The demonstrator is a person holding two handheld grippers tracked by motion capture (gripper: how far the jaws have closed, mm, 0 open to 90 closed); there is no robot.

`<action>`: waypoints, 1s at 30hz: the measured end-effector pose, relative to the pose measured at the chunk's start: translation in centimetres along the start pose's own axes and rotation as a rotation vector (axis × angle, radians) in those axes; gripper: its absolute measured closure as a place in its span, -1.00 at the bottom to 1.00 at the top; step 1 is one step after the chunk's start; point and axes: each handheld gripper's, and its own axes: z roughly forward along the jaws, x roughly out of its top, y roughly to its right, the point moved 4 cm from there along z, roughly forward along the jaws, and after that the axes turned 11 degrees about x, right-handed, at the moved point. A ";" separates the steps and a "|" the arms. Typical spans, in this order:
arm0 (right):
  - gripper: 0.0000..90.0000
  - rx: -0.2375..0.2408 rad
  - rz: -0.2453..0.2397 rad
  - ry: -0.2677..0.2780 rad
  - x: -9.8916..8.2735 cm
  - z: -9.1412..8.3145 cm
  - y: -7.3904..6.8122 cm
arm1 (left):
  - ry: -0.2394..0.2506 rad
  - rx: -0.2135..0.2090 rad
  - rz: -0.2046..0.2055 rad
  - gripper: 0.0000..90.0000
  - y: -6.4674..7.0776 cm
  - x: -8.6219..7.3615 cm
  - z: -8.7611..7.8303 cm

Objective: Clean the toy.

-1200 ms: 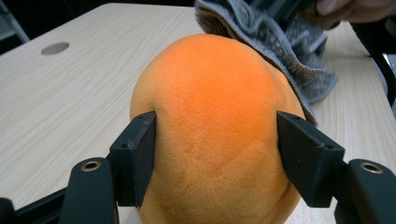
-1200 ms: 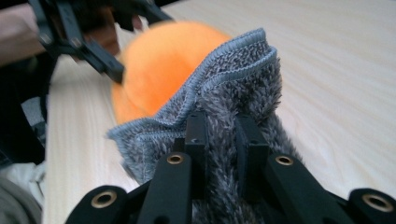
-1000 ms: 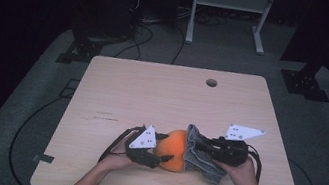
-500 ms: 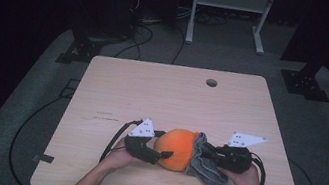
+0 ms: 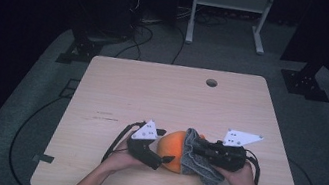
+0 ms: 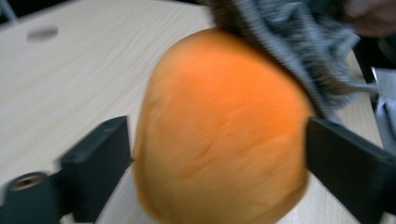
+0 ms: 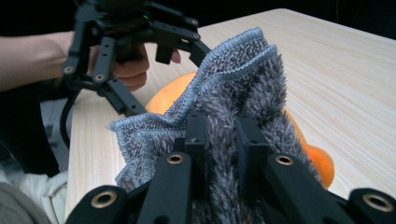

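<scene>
Pale wood worktop [image 5: 152,95], bare of any readable writing, carried everything near the person's edge. Its jaws having just spread, the left claw [image 6: 215,154] straddled the orange ball [image 6: 219,130]; the right claw [image 7: 222,140] was clamped on the grey cloth [image 7: 233,79] draped over that ball.

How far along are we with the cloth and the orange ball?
Done: the grey cloth lies against the orange ball. In hand: the right gripper is shut on the cloth; the left gripper has just been opening its fingers, with the ball between them, seemingly released. Left: probably more wiping; how much is already wiped I cannot tell.
</scene>
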 end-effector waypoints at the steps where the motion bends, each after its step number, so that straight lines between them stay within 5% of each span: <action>1: 0.71 0.000 0.010 0.004 -0.2 -0.1 0.1 | -0.004 -0.027 -0.024 -0.80 0.0 -0.1 0.1; 3: 0.71 -0.007 0.013 0.004 -0.4 -0.3 0.2 | 0.008 -0.031 -0.024 -0.46 0.0 -0.2 0.1; 8: 0.71 -0.071 0.059 -0.032 -2.0 -1.9 1.3 | 0.040 0.016 -0.005 -0.26 -0.3 0.0 -0.4; 10: 0.71 -0.079 0.065 -0.022 -2.1 -2.6 1.2 | 0.085 0.049 0.043 -0.21 0.0 0.6 -0.8; 12: 0.71 -0.060 0.011 0.016 -0.5 -2.7 -0.1 | 0.123 0.095 0.096 -0.18 0.4 1.3 -1.1; 14: 0.71 -0.039 -0.041 0.028 1.1 -2.1 -1.1 | 0.110 0.123 0.167 -0.18 1.1 1.6 -0.7; 18: 0.71 -0.009 -0.108 -0.003 2.9 0.4 -1.8 | 0.099 0.089 0.197 -0.25 1.8 1.3 -0.6; 20: 0.71 -0.009 -0.106 -0.025 2.8 0.9 -1.6 | 0.087 0.080 0.190 -0.34 1.8 1.1 -0.6; 22: 0.71 0.002 -0.067 -0.017 1.8 1.5 -0.8 | 0.069 0.055 0.119 -0.55 1.1 0.9 -0.6; 23: 0.71 -0.004 -0.062 -0.010 1.6 1.4 -0.7 | 0.072 0.032 0.057 -0.51 0.4 0.7 -0.7; 24: 0.71 -0.010 -0.061 -0.007 1.4 1.2 -0.6 | 0.064 0.036 0.044 -0.45 0.2 0.6 -0.6; 27: 0.71 -0.032 -0.058 -0.028 1.0 0.8 -0.3 | 0.062 0.036 0.036 -0.40 0.2 0.6 -0.6; 30: 0.71 -0.038 -0.038 -0.025 0.7 -0.4 -0.3 | 0.073 0.061 0.115 -0.32 0.9 0.9 -0.7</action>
